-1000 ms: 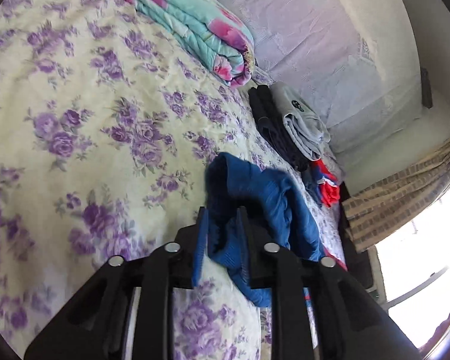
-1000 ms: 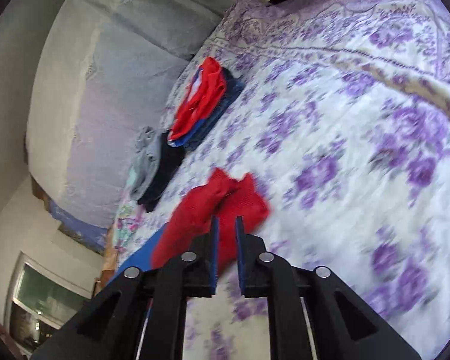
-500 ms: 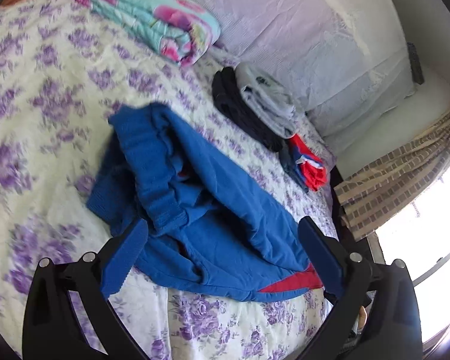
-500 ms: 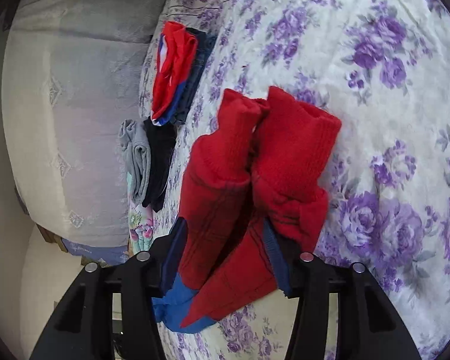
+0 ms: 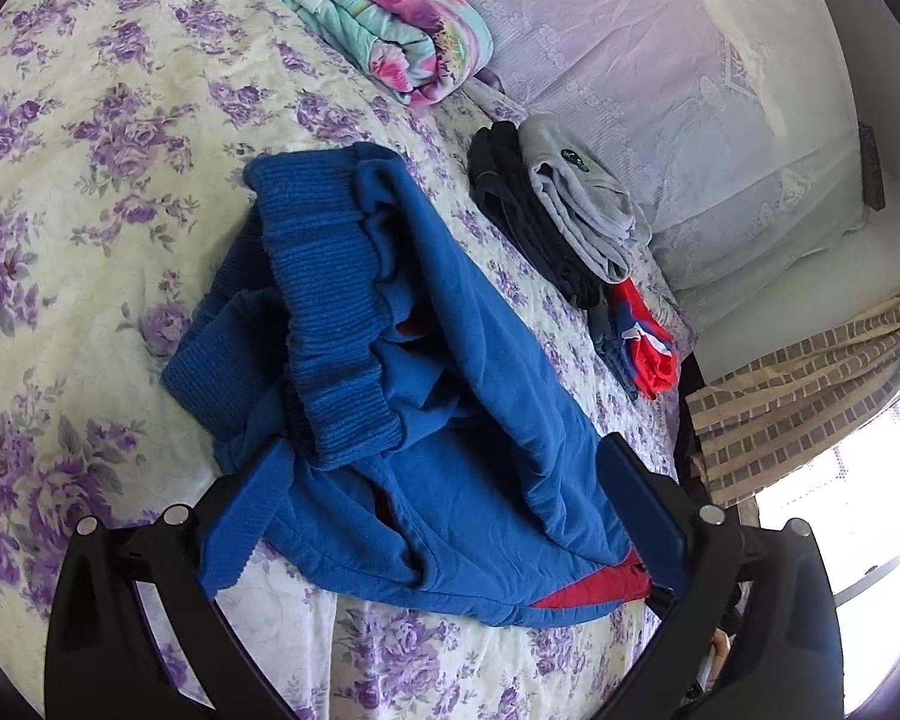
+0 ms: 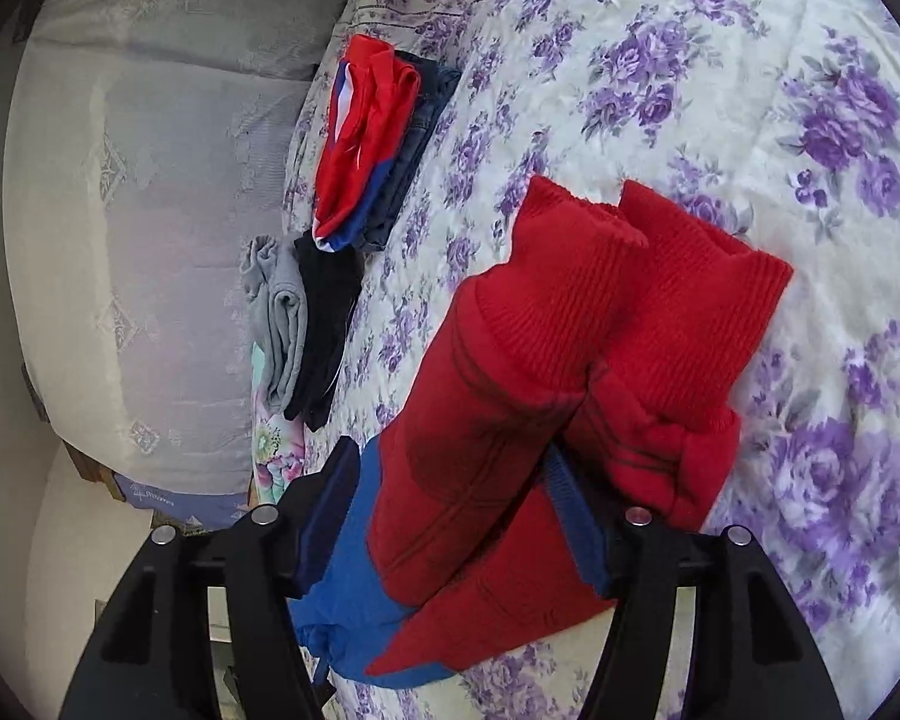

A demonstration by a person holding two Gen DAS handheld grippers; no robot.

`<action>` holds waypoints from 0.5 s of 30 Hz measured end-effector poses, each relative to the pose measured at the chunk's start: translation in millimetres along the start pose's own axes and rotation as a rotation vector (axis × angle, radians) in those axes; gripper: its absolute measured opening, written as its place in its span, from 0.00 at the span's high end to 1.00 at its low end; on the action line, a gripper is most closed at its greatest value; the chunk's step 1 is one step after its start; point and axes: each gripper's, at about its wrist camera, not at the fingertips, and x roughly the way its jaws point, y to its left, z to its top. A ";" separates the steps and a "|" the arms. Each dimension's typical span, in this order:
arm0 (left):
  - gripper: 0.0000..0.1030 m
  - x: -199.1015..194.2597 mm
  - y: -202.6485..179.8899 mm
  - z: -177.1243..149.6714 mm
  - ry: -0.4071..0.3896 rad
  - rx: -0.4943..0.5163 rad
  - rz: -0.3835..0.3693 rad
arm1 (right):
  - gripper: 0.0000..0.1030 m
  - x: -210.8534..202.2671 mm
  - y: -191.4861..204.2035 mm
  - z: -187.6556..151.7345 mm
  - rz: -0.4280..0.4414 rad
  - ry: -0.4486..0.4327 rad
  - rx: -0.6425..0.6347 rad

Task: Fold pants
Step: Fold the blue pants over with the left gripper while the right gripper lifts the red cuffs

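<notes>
The blue-and-red pants (image 5: 426, 408) lie crumpled on the floral bedspread (image 5: 90, 120), the blue waistband end between the spread-apart fingers of the left gripper (image 5: 450, 516) and the red cuffed legs (image 6: 570, 372) between the parted fingers of the right gripper (image 6: 450, 516), neither clamping the cloth.

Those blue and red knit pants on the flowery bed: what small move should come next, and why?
Probably close the left tool on the bunched blue ribbed waistband: both tools are open, and the blue and red knit pants lie crumpled, unfolded.
</notes>
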 end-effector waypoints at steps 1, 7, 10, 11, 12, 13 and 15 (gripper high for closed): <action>0.05 -0.8 0.4 0.4 0.002 -0.006 0.002 | 0.39 0.5 -0.4 0.4 0.008 -0.013 0.011; 0.05 -0.9 -0.9 4.7 -0.001 -0.017 0.024 | 0.56 -7.5 5.3 1.7 0.093 -0.077 -0.048; 0.05 -0.6 2.8 8.9 0.001 -0.056 0.011 | 0.71 -4.1 -8.4 -1.4 0.092 -0.053 -0.022; 0.05 -0.5 3.4 10.1 0.005 -0.065 0.009 | 0.77 -2.2 -13.4 -2.5 0.096 -0.040 -0.017; 0.05 -0.6 3.6 11.8 0.009 -0.070 0.006 | 0.79 -1.5 -17.6 -3.0 0.100 -0.036 -0.013; 0.05 -0.7 2.5 13.7 0.011 -0.071 0.004 | 0.82 -1.2 -19.7 -3.6 0.105 -0.035 -0.010; 0.05 -1.1 -1.1 18.3 0.008 -0.069 0.012 | 0.85 -0.5 -22.4 -2.9 0.119 -0.030 -0.002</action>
